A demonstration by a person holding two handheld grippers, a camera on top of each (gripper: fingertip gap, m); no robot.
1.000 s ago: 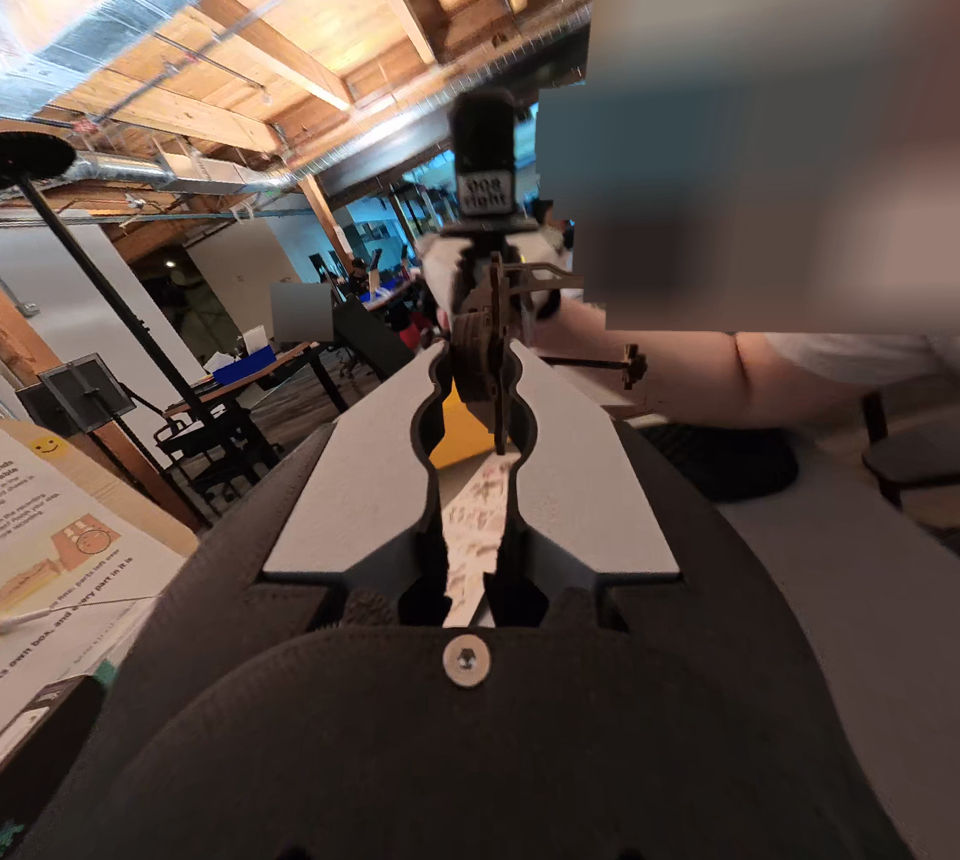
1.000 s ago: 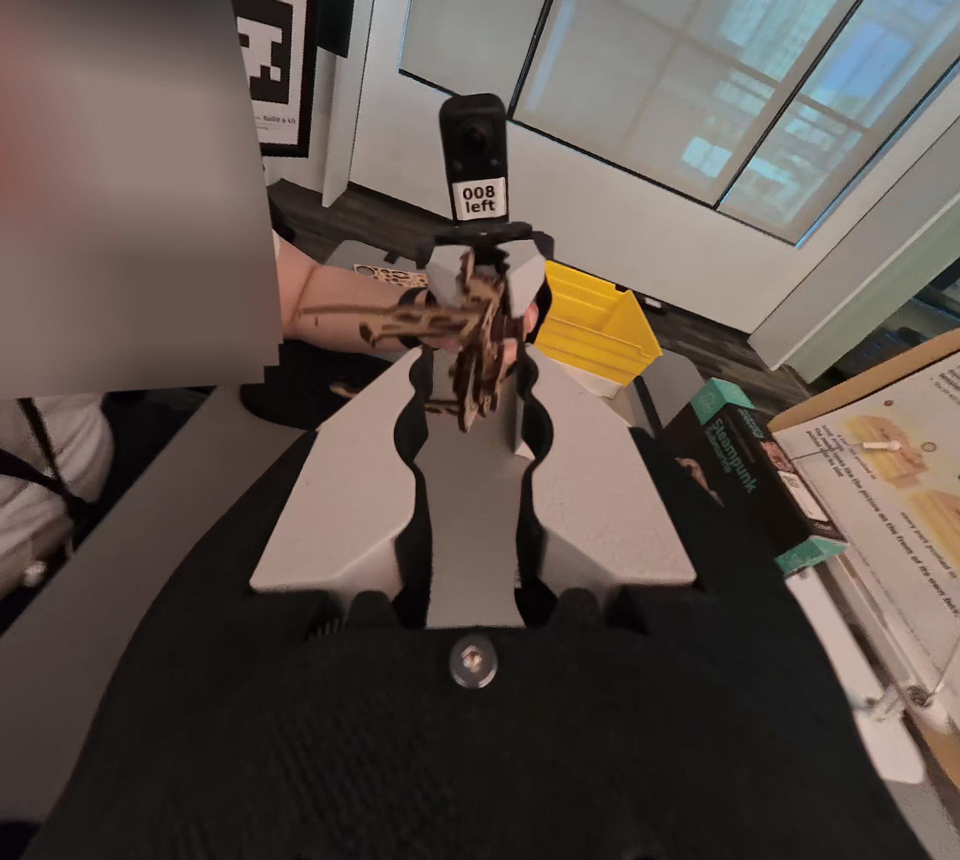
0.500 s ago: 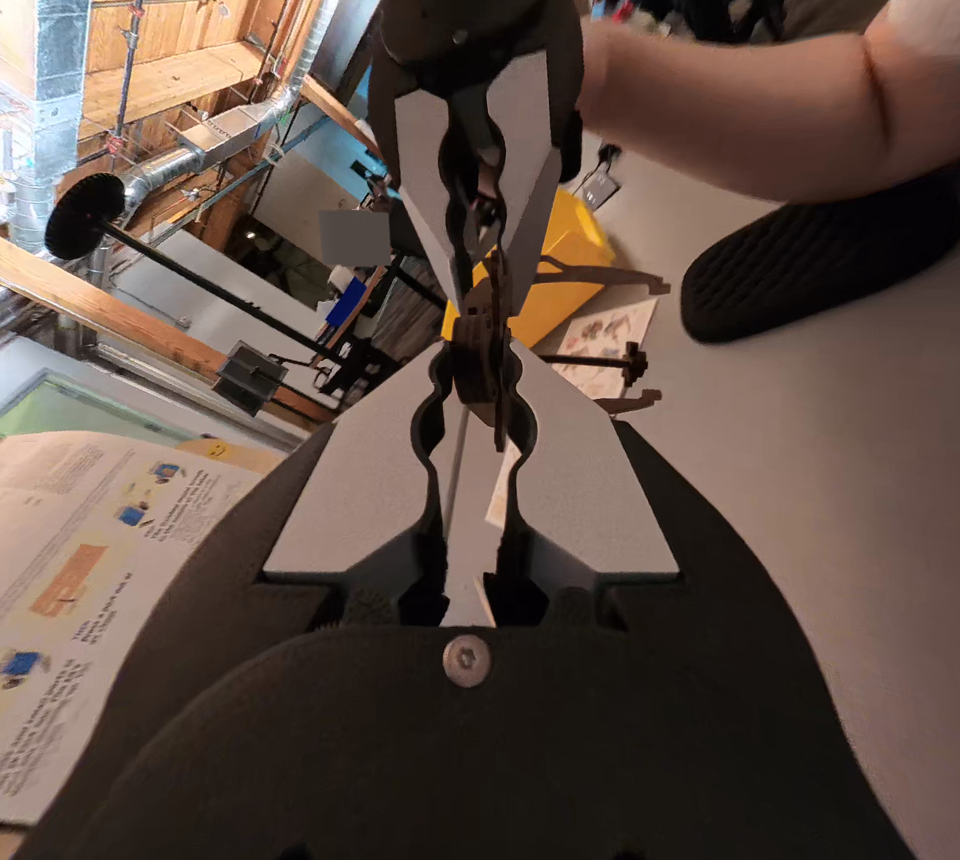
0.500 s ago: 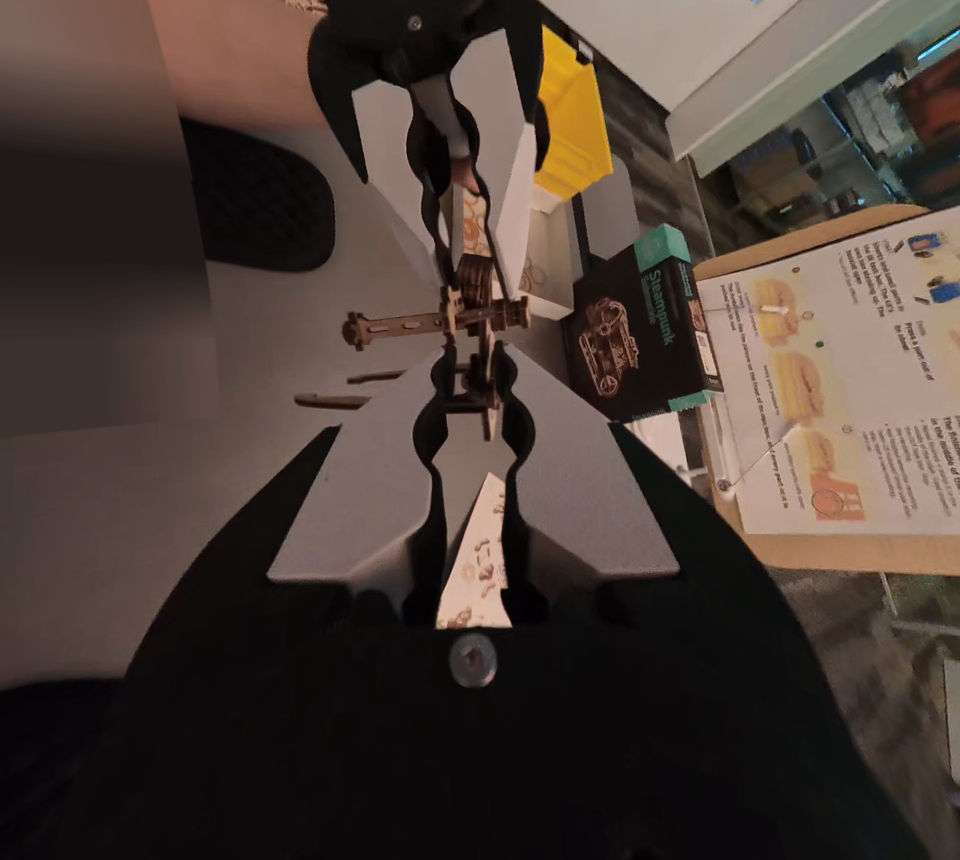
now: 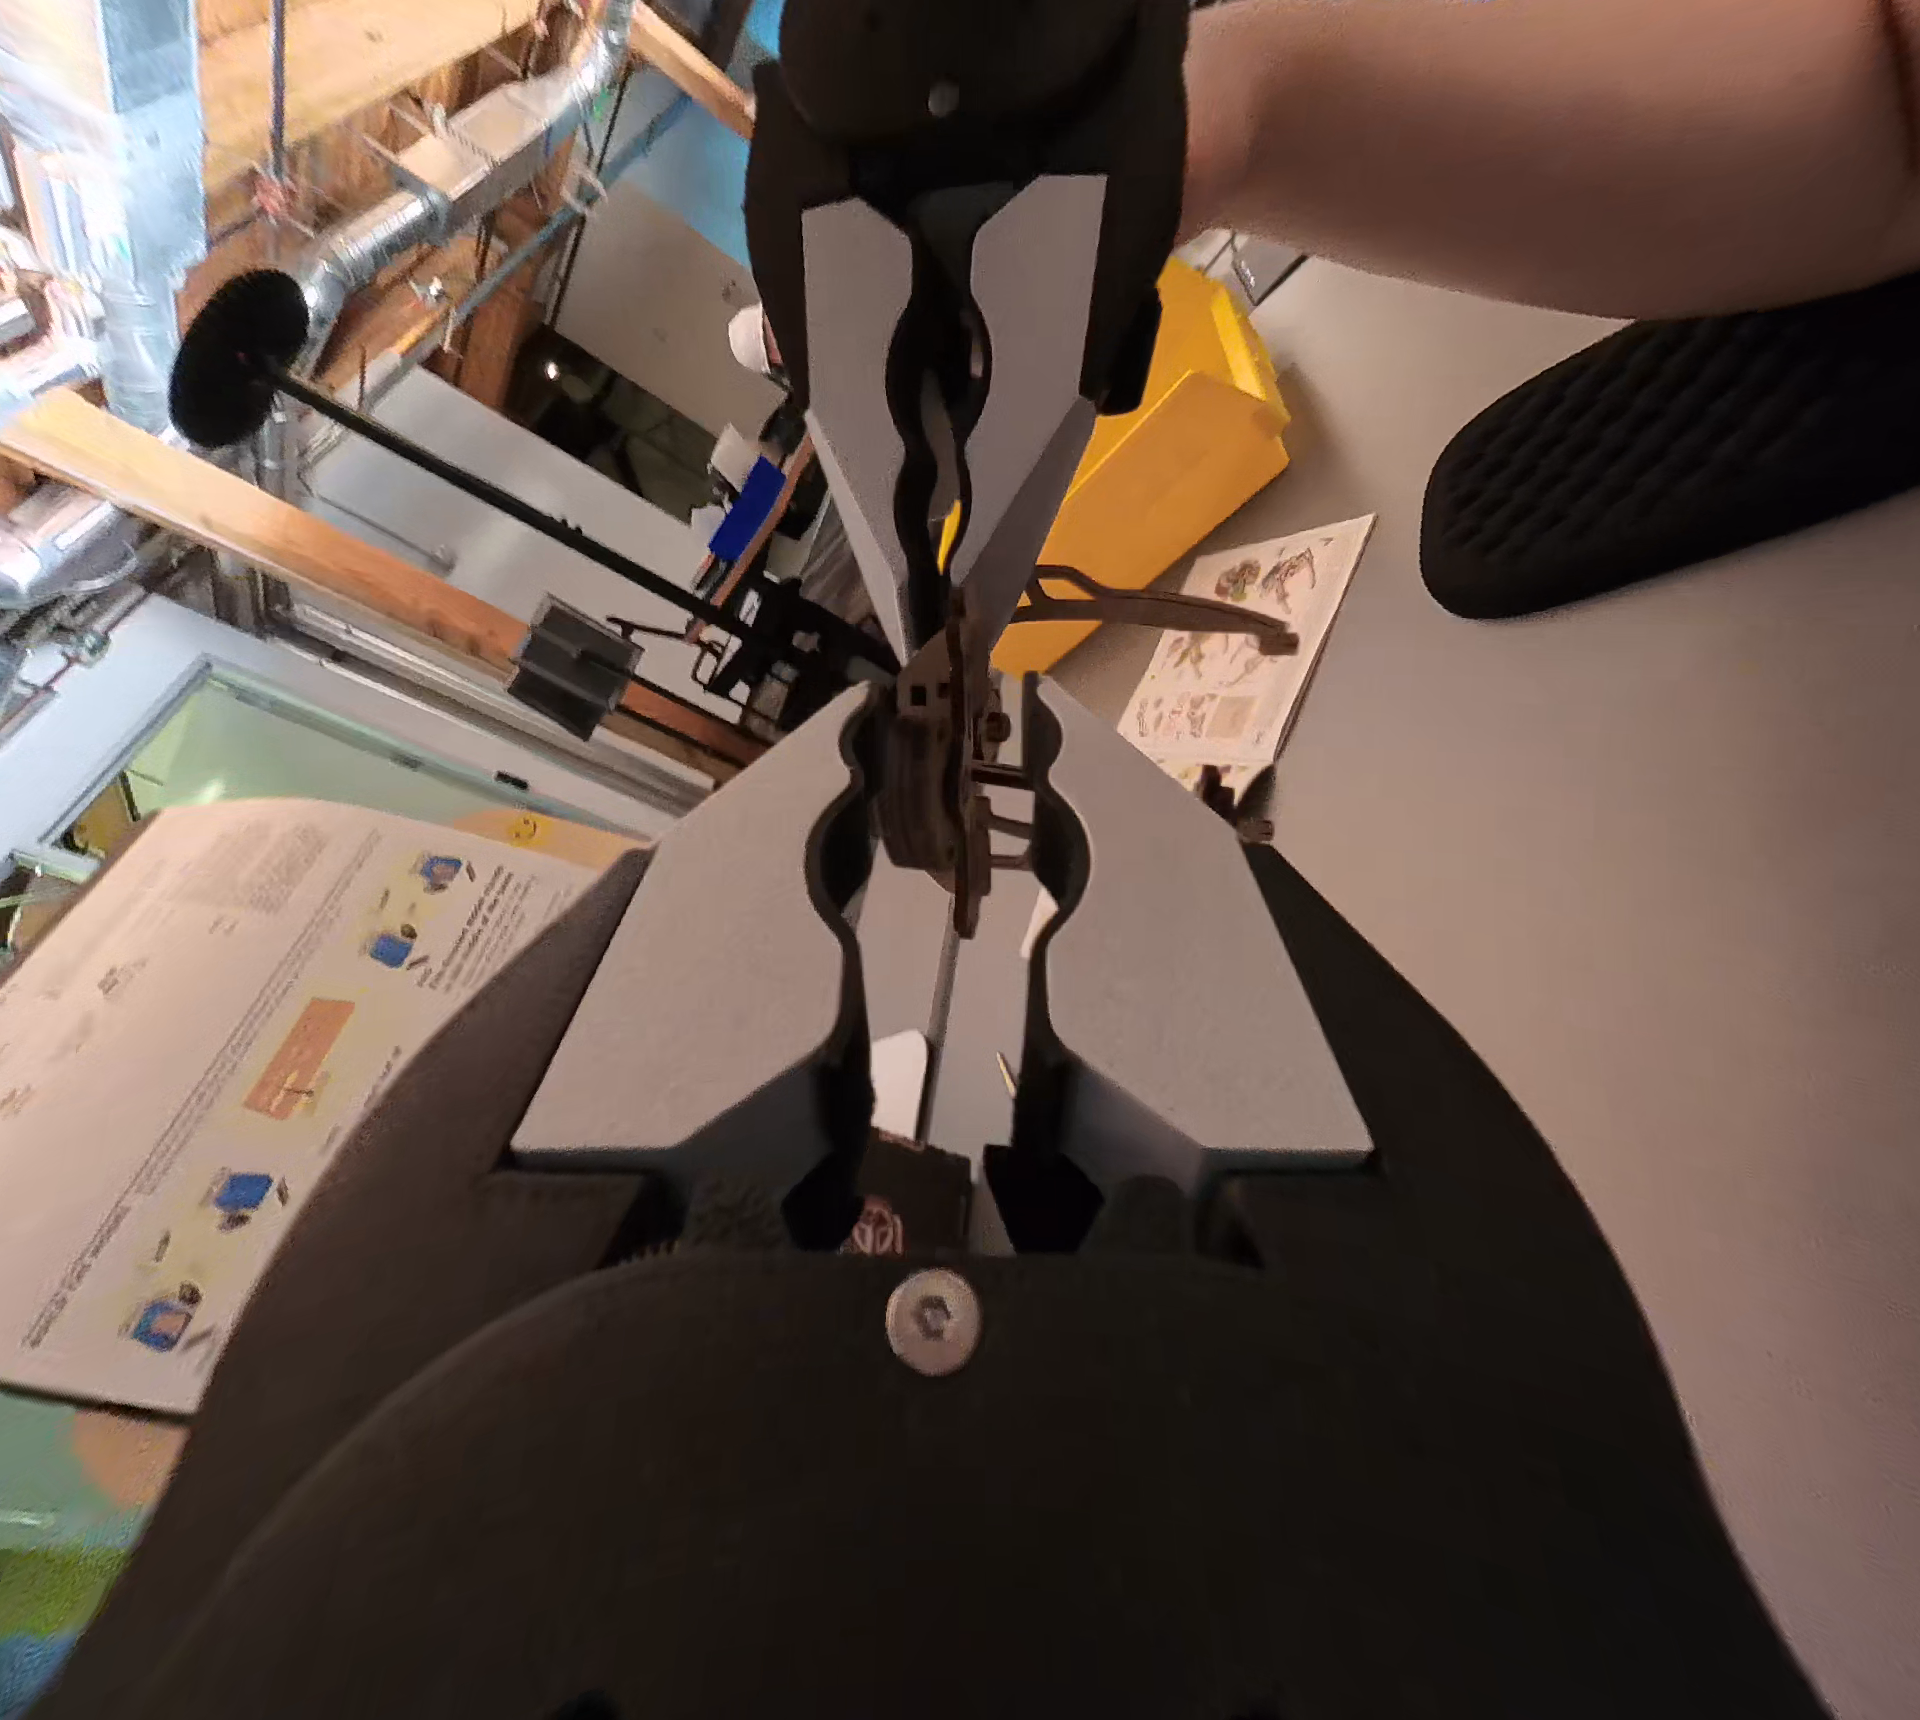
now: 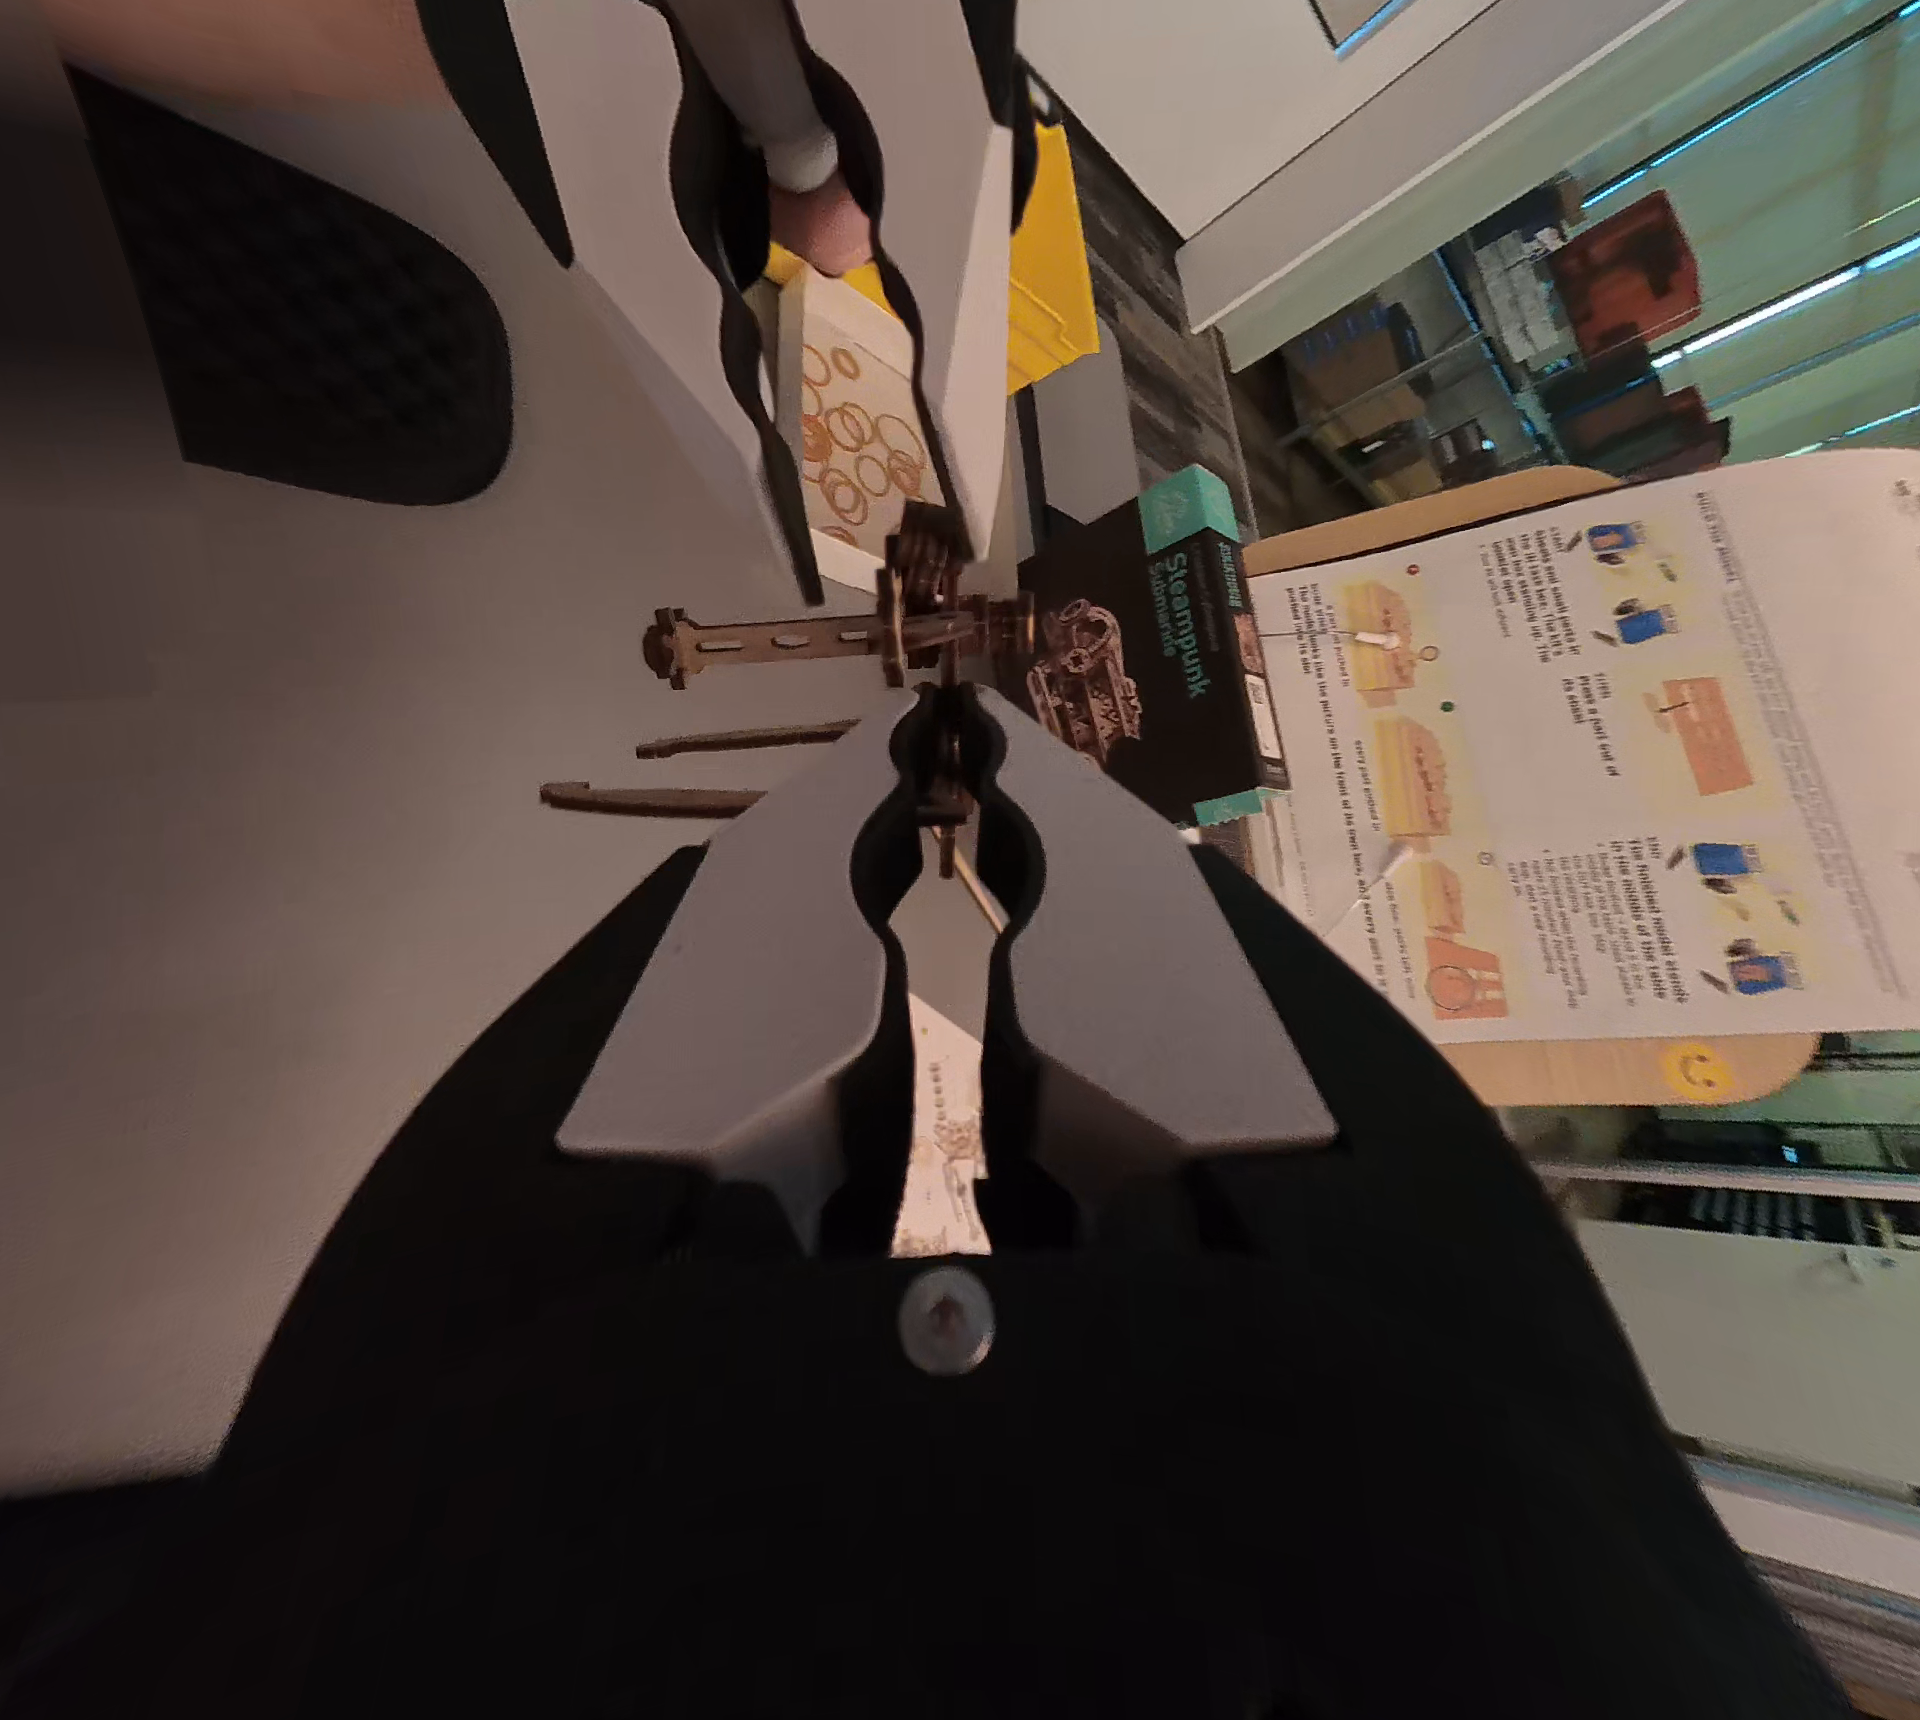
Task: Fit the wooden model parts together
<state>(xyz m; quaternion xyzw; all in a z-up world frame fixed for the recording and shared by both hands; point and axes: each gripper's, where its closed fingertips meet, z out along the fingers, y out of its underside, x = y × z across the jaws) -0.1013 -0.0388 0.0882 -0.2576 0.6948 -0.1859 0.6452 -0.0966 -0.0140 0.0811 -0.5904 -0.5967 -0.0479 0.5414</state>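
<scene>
The small dark wooden model point(image 5: 935, 787) hangs over the grey table, held from both ends. My left gripper point(image 5: 945, 699) is shut around its stacked wheel part and axle pins. My right gripper point(image 6: 945, 702) is shut on the model's other end point(image 6: 940, 766). Each gripper shows in the other's view, pointing at me: the right gripper point(image 5: 951, 626) and the left gripper point(image 6: 888, 574). A long slotted beam point(image 6: 769, 636) sticks out sideways from the model. A thin curved arm point(image 5: 1143, 605) sticks out too.
Two loose wooden strips point(image 6: 748, 740) lie on the table point(image 5: 1558, 943). Around it are a yellow bin point(image 5: 1164, 465), a parts booklet point(image 5: 1236, 642), a black ribbed pad point(image 5: 1662, 465), the dark model box point(image 6: 1143, 662), a white box of rubber rings point(image 6: 852, 423) and an instruction sheet point(image 6: 1558, 735). A person's forearm point(image 5: 1507, 143) reaches across. Both grippers' tips are close together, under 4 cm apart.
Both grippers have tipped from level down toward the table and moved closer together, with the model still between them. The left jaws stand slightly wider than before.
</scene>
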